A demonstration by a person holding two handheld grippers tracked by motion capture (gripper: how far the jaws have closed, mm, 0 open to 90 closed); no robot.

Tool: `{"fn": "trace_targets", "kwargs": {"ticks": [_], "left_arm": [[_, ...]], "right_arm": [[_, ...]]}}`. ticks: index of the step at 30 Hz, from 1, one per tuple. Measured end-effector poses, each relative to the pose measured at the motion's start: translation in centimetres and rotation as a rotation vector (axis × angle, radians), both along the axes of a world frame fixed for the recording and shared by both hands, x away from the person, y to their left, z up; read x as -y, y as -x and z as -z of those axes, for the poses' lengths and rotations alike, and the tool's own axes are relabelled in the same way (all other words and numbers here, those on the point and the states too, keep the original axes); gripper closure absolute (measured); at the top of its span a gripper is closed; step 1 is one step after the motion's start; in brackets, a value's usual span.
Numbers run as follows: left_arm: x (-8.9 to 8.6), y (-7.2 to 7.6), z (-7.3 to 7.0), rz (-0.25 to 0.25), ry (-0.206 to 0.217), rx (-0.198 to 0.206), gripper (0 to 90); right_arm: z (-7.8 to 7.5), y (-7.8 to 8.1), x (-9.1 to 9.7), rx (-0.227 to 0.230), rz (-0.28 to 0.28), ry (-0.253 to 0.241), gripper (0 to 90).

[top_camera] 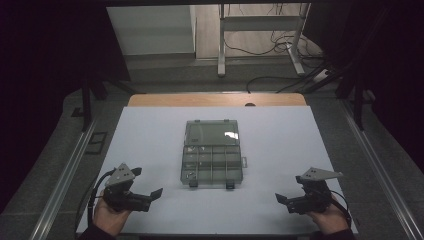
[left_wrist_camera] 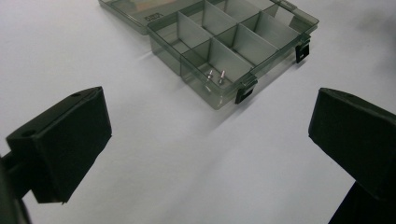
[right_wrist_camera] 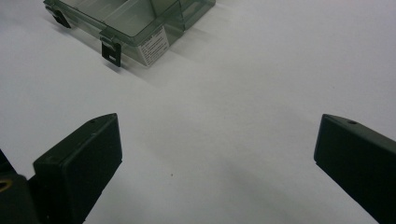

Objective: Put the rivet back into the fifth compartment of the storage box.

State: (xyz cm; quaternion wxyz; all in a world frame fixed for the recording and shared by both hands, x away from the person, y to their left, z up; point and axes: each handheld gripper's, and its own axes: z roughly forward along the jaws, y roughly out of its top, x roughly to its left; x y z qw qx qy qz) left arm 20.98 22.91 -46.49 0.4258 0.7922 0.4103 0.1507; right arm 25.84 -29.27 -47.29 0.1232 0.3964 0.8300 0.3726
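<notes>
Here: organizer box [top_camera: 212, 156] mid-sheet (lid open), left gripper [top_camera: 150, 196] and right gripper [top_camera: 286, 201] agape, empty, well apart.

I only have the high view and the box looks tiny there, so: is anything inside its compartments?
Observer: Yes. The left gripper view shows small metal screws in one corner compartment of the box, beside a black latch.
Operator: And the other compartments?
Observer: Those in that view look empty.
Operator: Any marking?
Observer: The right gripper view shows a white label on a side wall, print unreadable.
</notes>
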Motion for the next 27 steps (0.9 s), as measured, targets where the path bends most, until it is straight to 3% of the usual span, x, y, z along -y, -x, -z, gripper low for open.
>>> {"fn": "trace_targets", "kwargs": {"ticks": [16,27], "left_arm": [[-1.3,1.5,1.3,-0.037,-0.044,0.000,0.0],[-1.7,1.8,2.0,-0.043,-0.053,-0.047,0.0]], "right_arm": [[0.0,0.0,0.0,0.001,0.002,0.000,0.6],[0.0,0.0,0.0,-0.001,0.001,0.001,0.6]]}}
